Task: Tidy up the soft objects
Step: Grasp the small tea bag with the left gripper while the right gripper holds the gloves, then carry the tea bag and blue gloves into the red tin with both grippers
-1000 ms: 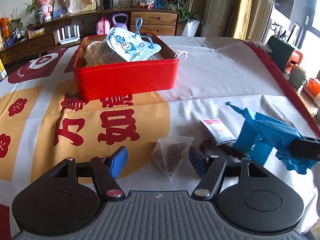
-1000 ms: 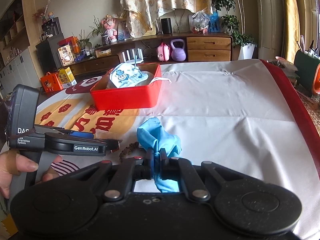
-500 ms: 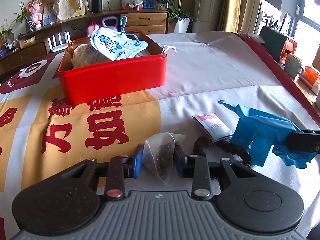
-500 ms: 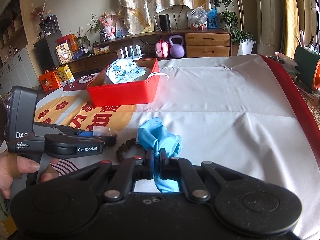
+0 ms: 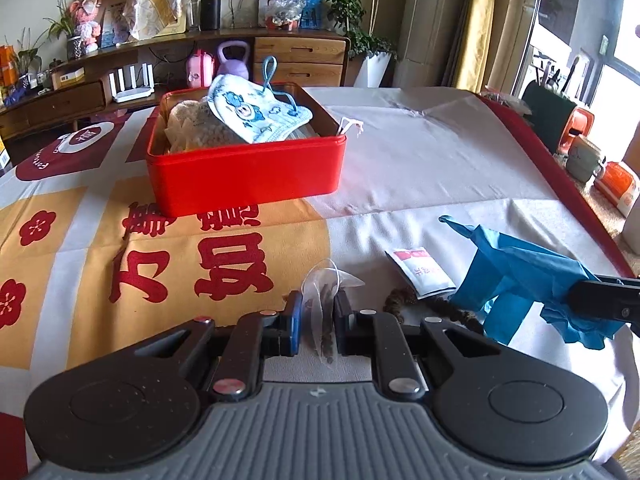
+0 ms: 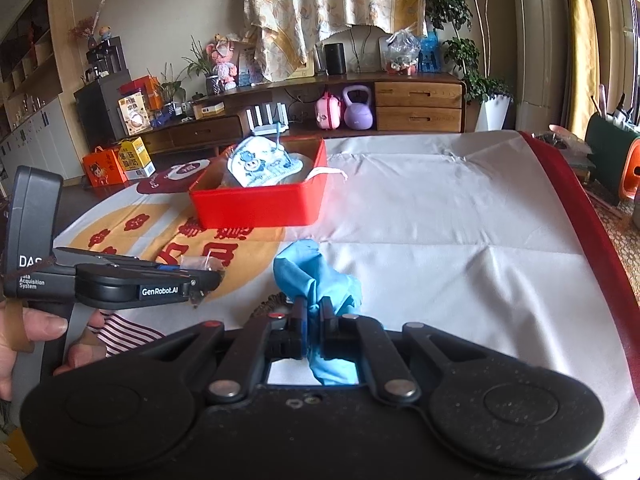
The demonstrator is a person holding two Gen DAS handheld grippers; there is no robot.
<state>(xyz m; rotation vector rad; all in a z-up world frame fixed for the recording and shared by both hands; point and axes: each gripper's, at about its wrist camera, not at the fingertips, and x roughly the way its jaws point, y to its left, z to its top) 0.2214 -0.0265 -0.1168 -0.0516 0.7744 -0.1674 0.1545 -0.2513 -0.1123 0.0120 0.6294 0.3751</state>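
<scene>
Between the left gripper's point(image 5: 316, 320) fingers, wide apart a second ago, the mesh tea bag point(image 5: 322, 304) is now pinched just above the tablecloth point(image 5: 420, 168), while the right gripper point(image 6: 314, 326) stays clamped on the blue glove point(image 6: 316, 280), the red box point(image 5: 244, 172) farther back.

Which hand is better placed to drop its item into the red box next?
Left. The left gripper holds the tea bag directly facing the red box; the right gripper, holding the blue glove, sits off to the side.
</scene>
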